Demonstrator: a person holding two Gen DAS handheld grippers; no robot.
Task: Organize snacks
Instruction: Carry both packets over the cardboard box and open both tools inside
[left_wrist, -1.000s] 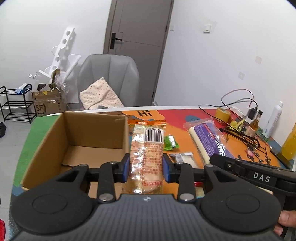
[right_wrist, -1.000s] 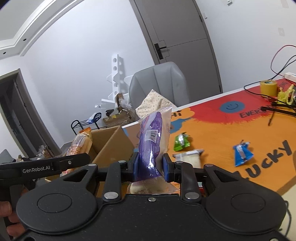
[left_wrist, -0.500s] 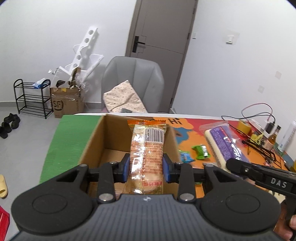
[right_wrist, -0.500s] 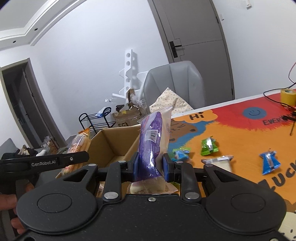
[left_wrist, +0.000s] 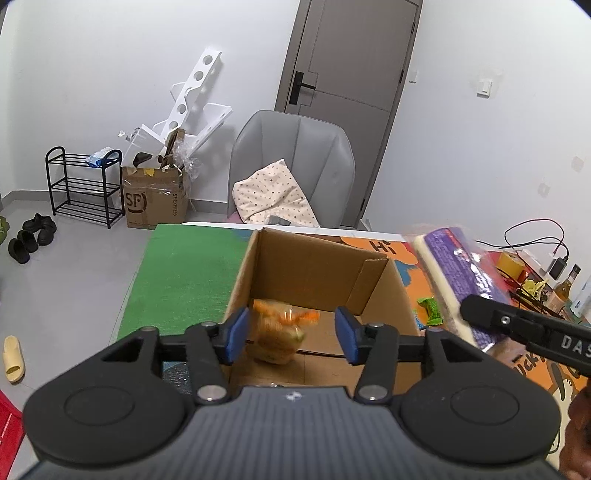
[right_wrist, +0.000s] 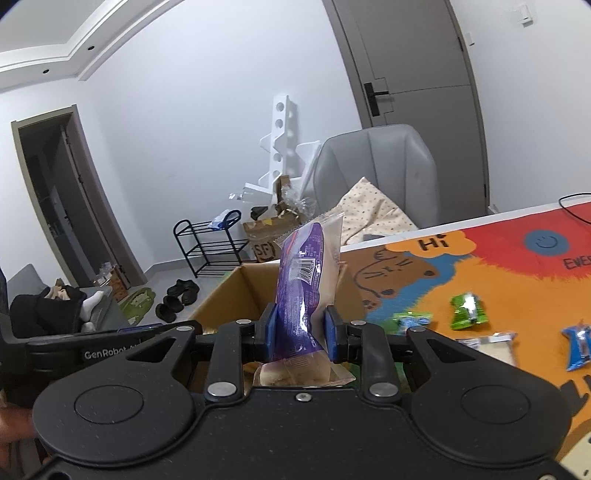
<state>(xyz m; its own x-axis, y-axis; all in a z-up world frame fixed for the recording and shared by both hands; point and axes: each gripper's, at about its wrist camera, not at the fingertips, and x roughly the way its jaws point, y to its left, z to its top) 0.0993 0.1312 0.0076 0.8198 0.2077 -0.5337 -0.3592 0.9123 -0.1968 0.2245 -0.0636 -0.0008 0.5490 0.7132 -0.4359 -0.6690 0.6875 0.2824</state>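
Cardboard box (left_wrist: 314, 273) below, orange snack (left_wrist: 280, 332) blurred between spread left tool (left_wrist: 291, 334), right tool (right_wrist: 300, 334) clamping purple snack (right_wrist: 308, 284)

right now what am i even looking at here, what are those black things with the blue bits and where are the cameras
These are two hand-held grippers, one in each of a person's hands; no robot arm is involved. Each carries a fisheye camera looking forward along its two blue-padded jaws, so each picture is one gripper's own view.

In the left view, the left gripper has its jaws apart, with nothing between them. Below sits an open brown cardboard box with a blurry orange-wrapped bread packet inside.

In the right view, the right gripper has its jaws shut on a purple-and-clear wrapped bread packet, held upright near the box.

The colourful cartoon table mat also holds small snacks, such as a green wrapped candy and a blue wrapped candy.
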